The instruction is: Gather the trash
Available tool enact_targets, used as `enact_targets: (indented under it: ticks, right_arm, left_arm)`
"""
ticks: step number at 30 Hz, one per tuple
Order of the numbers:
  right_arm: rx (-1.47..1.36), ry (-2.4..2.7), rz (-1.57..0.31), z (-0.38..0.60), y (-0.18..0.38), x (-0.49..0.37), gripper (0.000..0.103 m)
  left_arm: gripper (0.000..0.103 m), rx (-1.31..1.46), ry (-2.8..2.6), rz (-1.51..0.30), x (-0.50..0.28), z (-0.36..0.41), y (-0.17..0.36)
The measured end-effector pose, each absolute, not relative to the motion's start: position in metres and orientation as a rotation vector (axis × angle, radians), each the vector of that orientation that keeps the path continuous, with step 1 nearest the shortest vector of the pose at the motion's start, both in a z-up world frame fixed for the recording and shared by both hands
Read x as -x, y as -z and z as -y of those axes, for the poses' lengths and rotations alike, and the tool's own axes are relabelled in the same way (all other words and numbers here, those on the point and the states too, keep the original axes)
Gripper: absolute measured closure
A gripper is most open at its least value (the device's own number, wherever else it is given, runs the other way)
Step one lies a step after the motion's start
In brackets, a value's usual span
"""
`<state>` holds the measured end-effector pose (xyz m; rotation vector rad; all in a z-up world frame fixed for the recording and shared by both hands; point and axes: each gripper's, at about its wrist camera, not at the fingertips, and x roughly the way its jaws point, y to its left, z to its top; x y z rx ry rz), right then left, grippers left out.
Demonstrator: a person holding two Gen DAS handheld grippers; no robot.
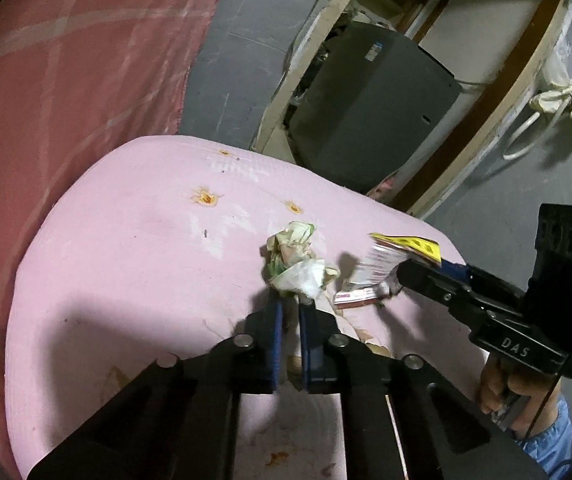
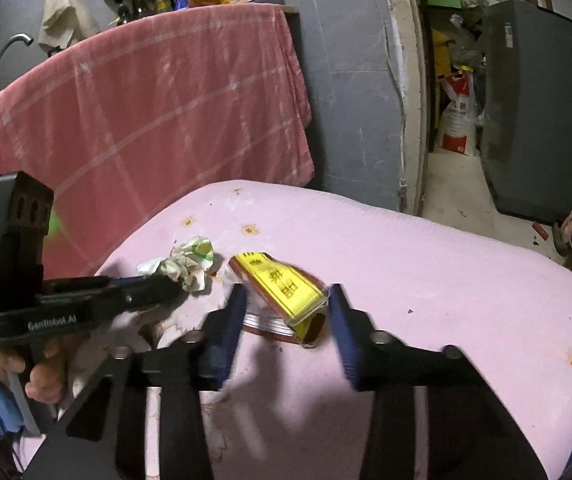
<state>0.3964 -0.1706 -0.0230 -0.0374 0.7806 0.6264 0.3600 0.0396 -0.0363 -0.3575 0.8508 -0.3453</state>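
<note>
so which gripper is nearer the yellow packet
Right. The right gripper straddles the yellow packet; the left gripper is beside it, at the crumpled wrapper.

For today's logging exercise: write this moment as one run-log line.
left gripper: shut on crumpled wrapper | right gripper: around yellow packet, grip unclear | surface: pink table

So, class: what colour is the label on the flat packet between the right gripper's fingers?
Bright yellow with dark characters on the packet, clearest in the right wrist view.
</note>
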Motion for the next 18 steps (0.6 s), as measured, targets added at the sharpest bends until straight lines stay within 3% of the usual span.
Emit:
enact_targets:
  ticks: [3, 14, 18]
  right_arm:
    - [0.028, -0.637, -0.769, 0.174, 0.022, -0.393, 0.093]
    - [0.007, -0.617, -0.741, 0.188, 0.015, -0.384, 0.096]
    - [0.015, -0.606, -0.767, 0.185, 0.019, -0.388, 0.091]
  left_arm:
    - [0.100, 0.358, 0.344, -0.843, -0.359, -0.041, 0.035]
    - [0.103, 0.356, 0.328, -0.809, -0.352, -0.037, 0.034]
    - [0.103, 0.368, 0.305, -0.800, -0.348, -0.042, 0.035]
